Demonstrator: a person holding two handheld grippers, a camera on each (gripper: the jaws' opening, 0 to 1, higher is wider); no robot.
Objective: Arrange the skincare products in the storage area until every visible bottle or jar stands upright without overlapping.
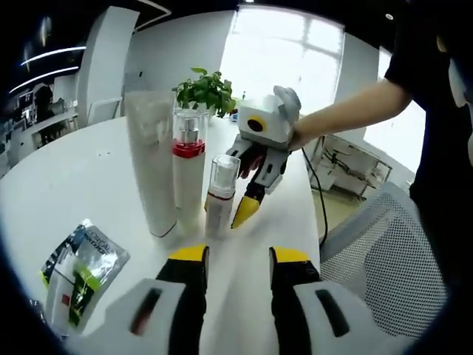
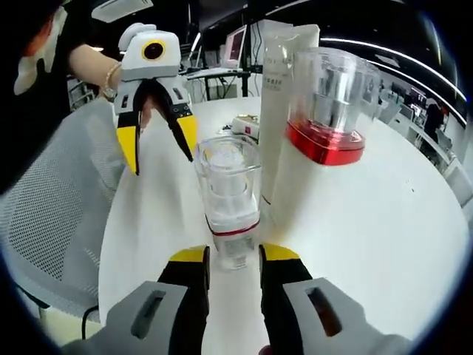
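We log: white round table [image 1: 89, 170] | potted green plant [image 1: 205, 90] at its far edge | grey mesh chair [image 1: 384, 244] beside table | bright window [image 1: 281, 52] behind

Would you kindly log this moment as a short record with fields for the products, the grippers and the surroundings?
surface: round white table
upright: tall white tube; red-collared pump bottle; small clear-capped bottle
lying flat: sachet pack, near table edge
left gripper: open, empty, facing the bottles
right gripper: open, jaws either side of small bottle
background: potted plant; mesh chair
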